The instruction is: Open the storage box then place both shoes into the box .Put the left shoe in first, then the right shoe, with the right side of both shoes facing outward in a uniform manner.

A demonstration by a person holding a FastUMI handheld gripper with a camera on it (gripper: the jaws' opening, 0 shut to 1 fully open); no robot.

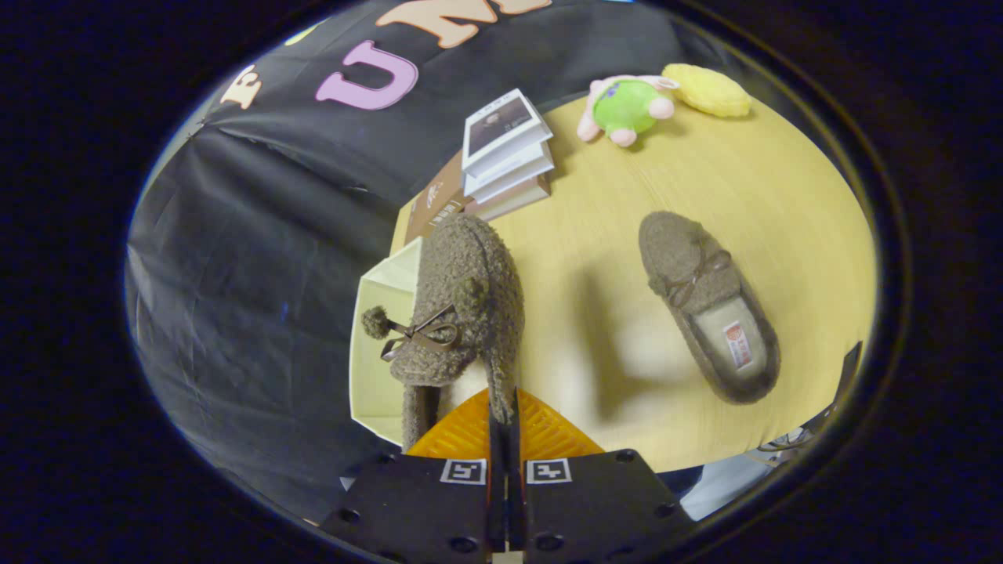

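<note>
My gripper point(505, 427) is shut on the rim of a fuzzy brown shoe point(462, 305), which hangs from the fingers with its toe pointing away and its bow and pompom turned to the left. The shoe is held above the open cream storage box point(380, 345), which sits at the table's left edge. The other brown shoe point(705, 301) lies flat on the yellow table point(783, 204) to the right, its opening facing up and its toe pointing away.
A stack of books point(505, 153) stands beyond the box. A green and pink plush toy point(627, 108) and a yellow plush point(709, 90) lie at the table's far side. The black cloth wall hangs to the left.
</note>
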